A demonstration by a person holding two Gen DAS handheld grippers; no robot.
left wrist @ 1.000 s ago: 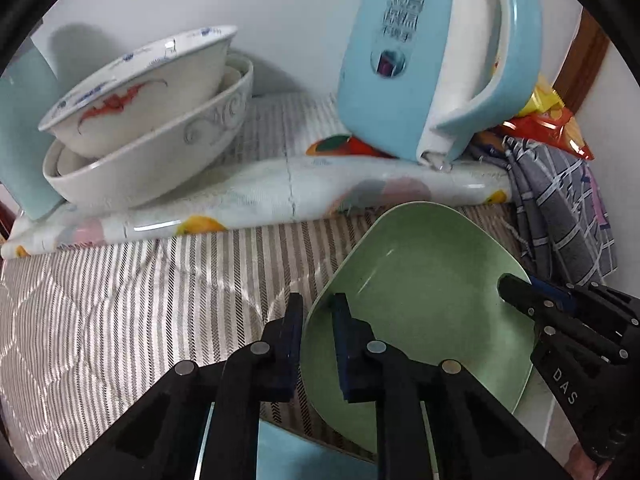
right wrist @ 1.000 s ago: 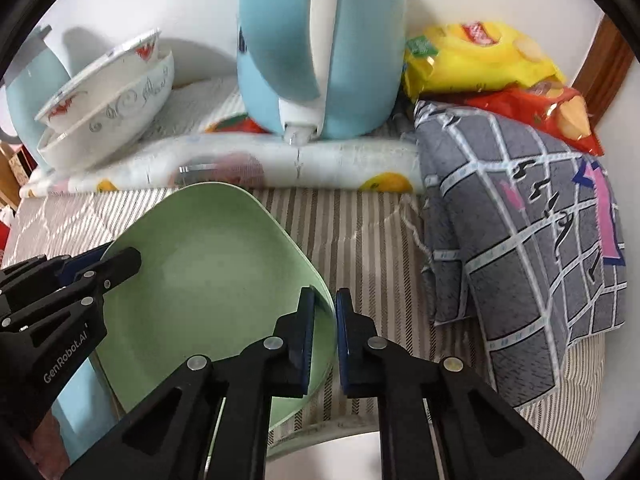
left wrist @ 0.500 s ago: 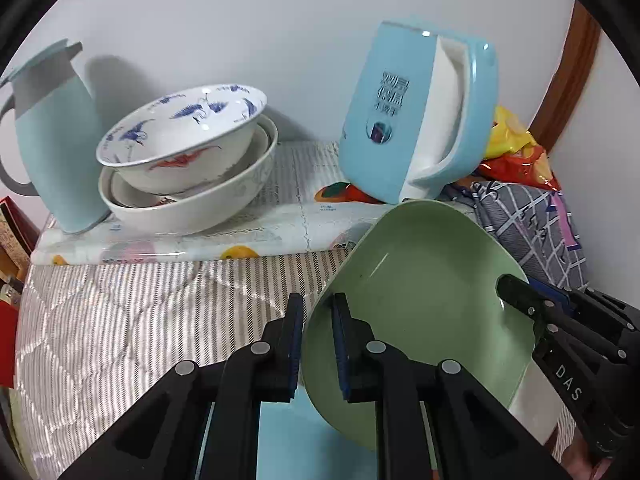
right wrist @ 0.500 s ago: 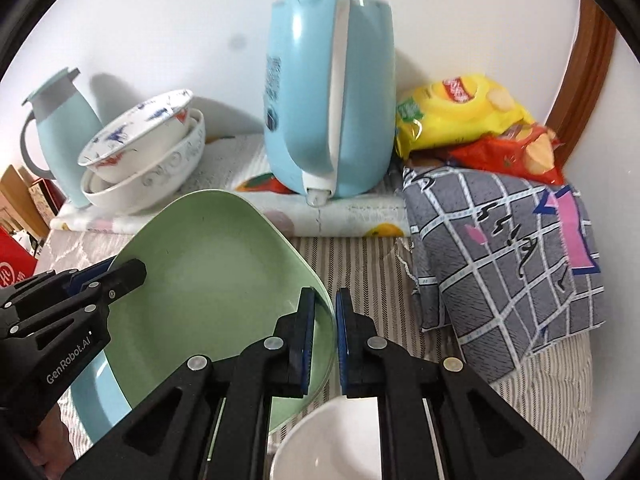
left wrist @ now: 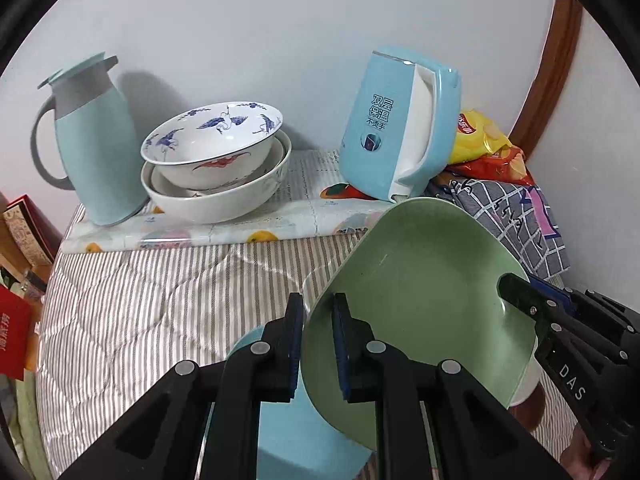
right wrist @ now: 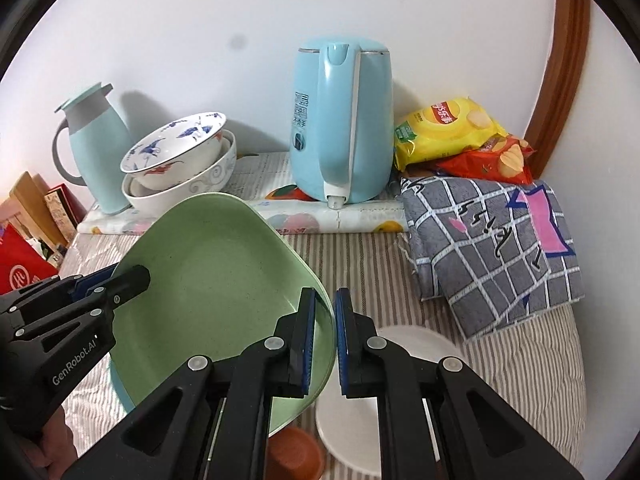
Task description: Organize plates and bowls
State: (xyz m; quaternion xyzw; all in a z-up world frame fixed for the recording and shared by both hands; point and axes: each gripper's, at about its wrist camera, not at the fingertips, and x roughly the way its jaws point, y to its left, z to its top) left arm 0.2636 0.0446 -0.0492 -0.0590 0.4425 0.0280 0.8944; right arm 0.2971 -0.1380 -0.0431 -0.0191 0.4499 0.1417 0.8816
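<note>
A pale green plate [left wrist: 420, 300] hangs tilted above the striped cloth, held by both grippers. My left gripper [left wrist: 318, 322] is shut on its left rim, and my right gripper [right wrist: 325, 322] is shut on the right rim of the green plate [right wrist: 212, 280]. Under it lie a light blue plate [left wrist: 296, 432], a white plate [right wrist: 360, 400] and a small brown bowl [right wrist: 296, 456]. Against the far wall, a blue-and-red patterned bowl [left wrist: 212, 140] sits nested in a bigger white bowl [left wrist: 216, 196].
A light blue jug [left wrist: 92, 152] stands left of the bowls, a blue kettle [right wrist: 340, 132] right of them, both on a fruit-print mat [left wrist: 240, 228]. Chip bags [right wrist: 460, 136] and a grey checked cloth [right wrist: 492, 248] fill the right corner. Red boxes [right wrist: 24, 264] flank the left edge.
Both grippers have risen and pulled back with the green plate, lifting it off the stack. The jug, the plates underneath and more of the wall have come into view.
</note>
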